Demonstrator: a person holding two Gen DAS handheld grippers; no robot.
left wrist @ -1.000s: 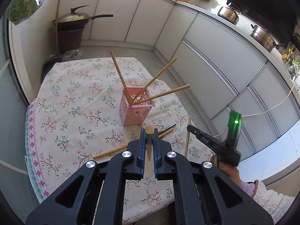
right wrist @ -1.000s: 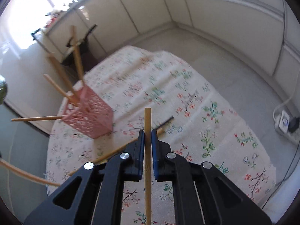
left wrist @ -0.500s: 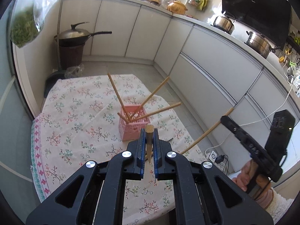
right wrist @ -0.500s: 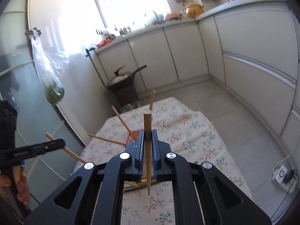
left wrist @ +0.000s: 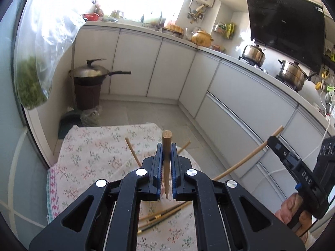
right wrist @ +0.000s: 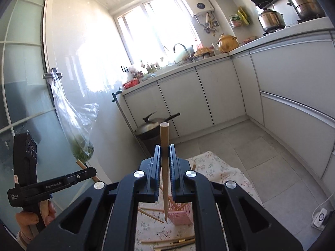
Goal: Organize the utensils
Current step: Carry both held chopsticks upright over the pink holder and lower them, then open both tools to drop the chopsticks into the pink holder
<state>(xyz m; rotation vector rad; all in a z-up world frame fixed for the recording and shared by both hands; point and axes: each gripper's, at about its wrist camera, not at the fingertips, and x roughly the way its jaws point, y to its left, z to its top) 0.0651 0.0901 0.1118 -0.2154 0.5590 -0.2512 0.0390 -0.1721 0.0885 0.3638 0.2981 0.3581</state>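
Above the low table with the floral cloth (left wrist: 88,146), both hand-held black grippers are raised, each pinching a wooden chopstick. From the left wrist camera, the left gripper (left wrist: 166,163) has its blue-padded jaws pressed onto a light brown round wooden chopstick (left wrist: 166,159) that stands upright between them, blunt end up and thin tip pointing down. From the right wrist camera, the right gripper (right wrist: 165,165) clamps a second pale wooden chopstick (right wrist: 164,167) the same way, its tip hanging over the table next to the pink plastic lattice utensil basket (right wrist: 181,214). That basket stands on the cloth and holds several wooden chopsticks that lean out at angles; in the left view two of their ends (left wrist: 131,151) poke up beside the left gripper's fingers, while the basket itself is hidden behind them. More loose chopsticks (left wrist: 165,213), some pale and at least one dark with a metal band, lie flat on the cloth near the table's front edge. Across the floor, a lidded dark wok (left wrist: 92,72) sits on a brown bin beside white kitchen cabinets (left wrist: 171,62), and a clear plastic bag of greens (right wrist: 80,129) hangs from the glass door
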